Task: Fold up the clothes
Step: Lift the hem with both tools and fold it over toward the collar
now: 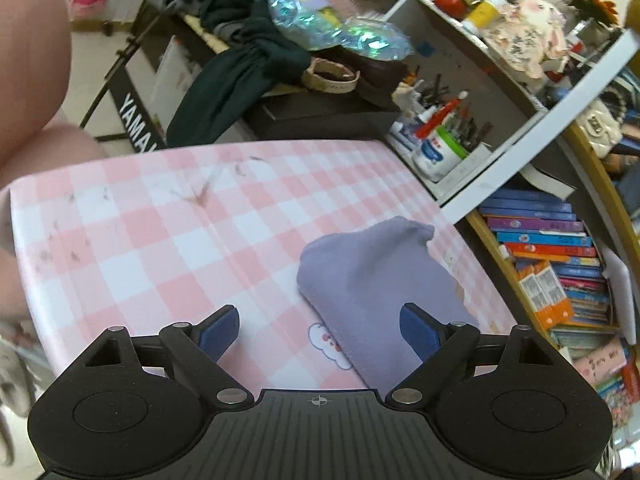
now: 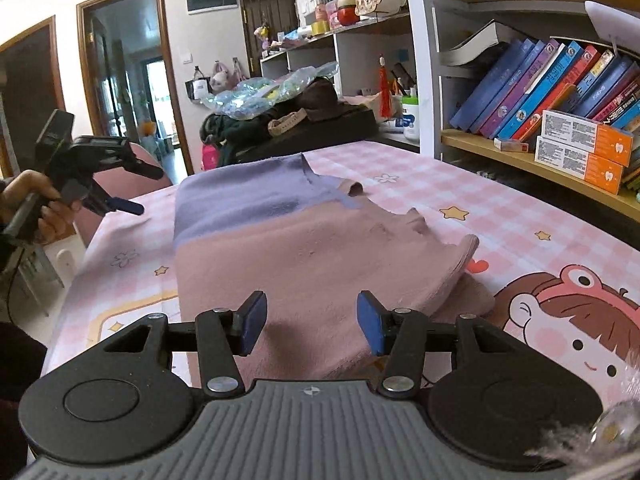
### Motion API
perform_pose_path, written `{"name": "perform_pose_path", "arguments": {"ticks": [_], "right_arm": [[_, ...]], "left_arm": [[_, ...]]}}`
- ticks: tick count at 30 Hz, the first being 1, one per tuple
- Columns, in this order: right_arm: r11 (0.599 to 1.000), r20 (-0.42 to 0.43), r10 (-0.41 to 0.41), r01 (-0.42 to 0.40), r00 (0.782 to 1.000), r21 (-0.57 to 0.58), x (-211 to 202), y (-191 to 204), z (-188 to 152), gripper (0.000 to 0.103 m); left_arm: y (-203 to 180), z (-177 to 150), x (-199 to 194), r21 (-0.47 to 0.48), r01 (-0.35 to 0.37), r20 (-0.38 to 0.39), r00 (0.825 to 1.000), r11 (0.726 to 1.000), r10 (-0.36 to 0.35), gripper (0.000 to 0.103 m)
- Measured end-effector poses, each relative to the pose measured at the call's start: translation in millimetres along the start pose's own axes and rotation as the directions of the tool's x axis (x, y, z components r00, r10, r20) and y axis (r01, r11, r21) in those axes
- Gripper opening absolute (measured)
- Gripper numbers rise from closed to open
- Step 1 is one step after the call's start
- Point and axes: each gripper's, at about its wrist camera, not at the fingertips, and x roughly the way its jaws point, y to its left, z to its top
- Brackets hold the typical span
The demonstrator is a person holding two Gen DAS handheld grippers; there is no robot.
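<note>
Right wrist view: the garment [image 2: 304,248], pink with a lilac far portion, lies flat on the checked table [image 2: 480,200], its long axis running away from the near edge toward the far edge. The right gripper [image 2: 312,326] sits over its near end, jaws partly apart, nothing clamped. The left gripper [image 2: 120,200] hangs off the table's left edge, beside the lilac far end, jaws wide and empty. Left wrist view confirms: the lilac end [image 1: 372,276] lies ahead, toward the right pad [image 1: 418,330]. Judgement: right is nearer the near hem, left nearer the far end.
</note>
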Motion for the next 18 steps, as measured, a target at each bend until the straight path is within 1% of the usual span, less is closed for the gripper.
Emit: {"name": "perform_pose_path", "arguments": {"ticks": [2, 7, 8, 10, 12, 13, 15, 17, 18], "right_arm": [[1.000, -0.006, -0.002, 0.002, 1.000, -0.014, 0.1, 1.9, -2.1, 0.048], [0.999, -0.018, -0.018, 0.017, 1.000, -0.041, 0.9, 6.7, -3.9, 0.048], [0.998, -0.020, -0.025, 0.024, 0.999, -0.051, 1.1, 8.2, -4.6, 0.048], [0.997, -0.025, -0.038, 0.036, 0.999, -0.070, 1.6, 11.3, -6.1, 0.048], [0.996, -0.028, -0.044, 0.041, 0.999, -0.080, 2.0, 12.5, -6.8, 0.048], [0.995, -0.029, -0.047, 0.044, 0.998, -0.085, 2.2, 13.1, -7.2, 0.048], [0.994, -0.032, -0.053, 0.049, 0.998, -0.095, 2.7, 14.3, -7.9, 0.048], [0.994, -0.035, -0.056, 0.052, 0.998, -0.100, 2.9, 14.9, -8.2, 0.048], [0.994, -0.036, -0.057, 0.053, 0.998, -0.100, 3.0, 14.9, -8.2, 0.048]], "left_arm": [[-1.2, -1.7, 4.3, -0.023, 0.000, 0.000, 1.000, 1.000, 0.000, 0.089], [-2.6, -2.6, 17.4, -0.085, 0.034, 0.009, 0.999, 0.996, -0.033, 0.088], [-3.1, -1.4, 21.5, -0.100, 0.046, 0.008, 0.999, 0.994, -0.045, 0.086], [-5.1, 1.2, 30.4, -0.123, 0.057, 0.004, 0.998, 0.991, -0.056, 0.076], [-8.3, 3.6, 38.6, -0.129, 0.039, -0.003, 0.999, 0.991, -0.040, 0.049], [-9.4, 4.3, 41.5, -0.134, 0.030, -0.001, 1.000, 0.990, -0.030, 0.045], [-8.9, 3.5, 43.7, -0.147, 0.021, 0.010, 1.000, 0.989, -0.020, 0.032], [-7.9, 2.4, 45.7, -0.160, 0.017, 0.018, 1.000, 0.987, -0.015, 0.029], [-7.9, 1.9, 46.0, -0.161, 0.015, 0.020, 1.000, 0.987, -0.012, 0.025]]}}
